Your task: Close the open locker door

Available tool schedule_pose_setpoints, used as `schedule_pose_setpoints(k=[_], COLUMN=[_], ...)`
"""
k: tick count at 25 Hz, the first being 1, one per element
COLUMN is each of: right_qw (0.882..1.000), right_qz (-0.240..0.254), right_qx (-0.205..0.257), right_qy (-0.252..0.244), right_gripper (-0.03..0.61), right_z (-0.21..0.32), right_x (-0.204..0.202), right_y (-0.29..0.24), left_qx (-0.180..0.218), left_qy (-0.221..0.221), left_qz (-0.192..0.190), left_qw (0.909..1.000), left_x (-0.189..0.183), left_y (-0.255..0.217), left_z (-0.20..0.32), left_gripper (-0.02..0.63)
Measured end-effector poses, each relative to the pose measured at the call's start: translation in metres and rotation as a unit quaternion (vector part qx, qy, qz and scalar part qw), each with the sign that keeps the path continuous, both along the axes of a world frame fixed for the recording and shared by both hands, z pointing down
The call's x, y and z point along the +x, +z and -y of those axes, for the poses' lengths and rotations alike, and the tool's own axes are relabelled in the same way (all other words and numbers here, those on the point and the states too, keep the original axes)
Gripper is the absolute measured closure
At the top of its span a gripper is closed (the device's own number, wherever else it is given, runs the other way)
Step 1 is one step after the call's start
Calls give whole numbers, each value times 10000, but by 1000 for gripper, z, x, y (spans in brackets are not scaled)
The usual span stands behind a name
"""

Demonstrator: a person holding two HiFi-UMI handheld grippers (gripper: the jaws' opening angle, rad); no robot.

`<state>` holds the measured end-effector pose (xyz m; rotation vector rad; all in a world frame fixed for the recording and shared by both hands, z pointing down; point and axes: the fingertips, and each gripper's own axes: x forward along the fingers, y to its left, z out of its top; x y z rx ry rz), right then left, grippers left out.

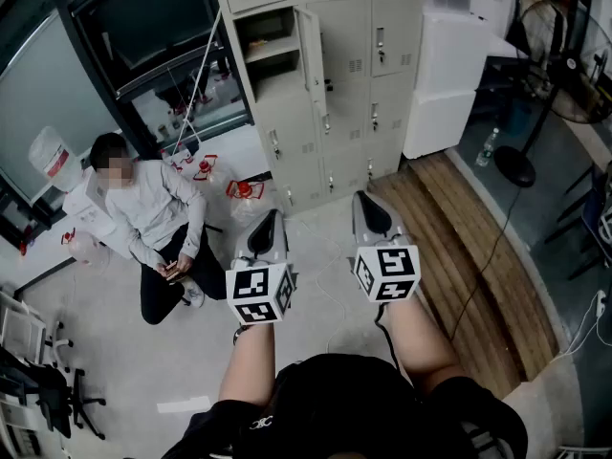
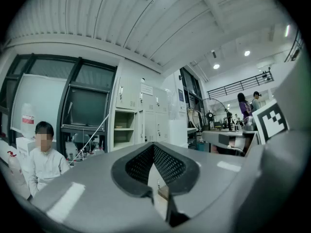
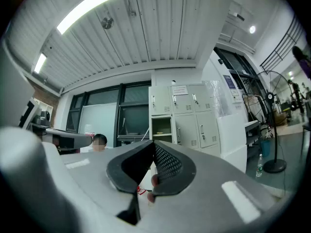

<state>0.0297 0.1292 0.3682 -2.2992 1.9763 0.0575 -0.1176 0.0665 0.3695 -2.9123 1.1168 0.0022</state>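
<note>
The grey locker bank [image 1: 335, 94] stands well ahead of me across the floor. A seated person [image 1: 143, 208] is off to my left. The open locker door [image 1: 312, 51] is swung out beside its shelved compartment [image 1: 268, 51], far beyond my tips and untouched. My left gripper [image 1: 270, 226] and right gripper [image 1: 368, 208] point level side by side, jaws pressed together, holding nothing.
</note>
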Motion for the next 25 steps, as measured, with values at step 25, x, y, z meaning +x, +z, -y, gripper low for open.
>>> schedule_pose_setpoints(k=[25], right_qw=[10000], right_qz=[-66], right_qx=[3], right_qy=[-45], right_gripper=[568], right_z=[-5], right_x=[41], right_y=[9], left_qx=[74], left_qy=[62], left_qz=[-62], left_qw=[9999], left_x=[45], left_y=[10], left_z=[-19], left_gripper=[614])
